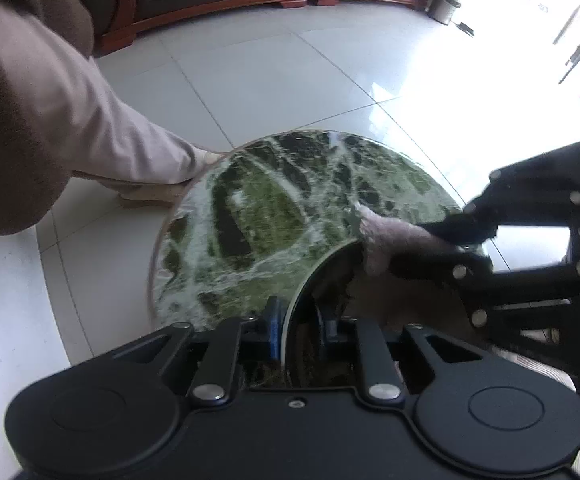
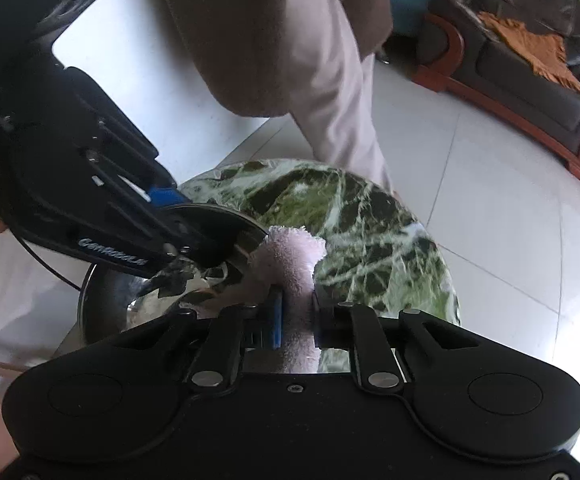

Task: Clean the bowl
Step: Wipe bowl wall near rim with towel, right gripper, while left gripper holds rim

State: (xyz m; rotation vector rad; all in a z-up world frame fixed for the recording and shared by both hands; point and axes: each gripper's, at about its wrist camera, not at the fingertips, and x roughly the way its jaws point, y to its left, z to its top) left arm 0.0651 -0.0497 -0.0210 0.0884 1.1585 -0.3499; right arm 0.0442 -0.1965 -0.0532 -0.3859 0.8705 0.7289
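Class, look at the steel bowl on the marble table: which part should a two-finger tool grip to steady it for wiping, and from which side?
Grip the thin rim of the bowl, one finger inside and one outside, coming down from above. The wall is smooth and curved, so only the rim gives a pinchable edge. The left tool already clamps it there, opposite the cloth held by the right tool.

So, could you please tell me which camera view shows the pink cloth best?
The right wrist view: the pink cloth runs up the middle of the frame, clamped in the right tongs beside the steel bowl. The left wrist view catches only its blurred tip at the bowl's rim, partly hidden by the right tongs.
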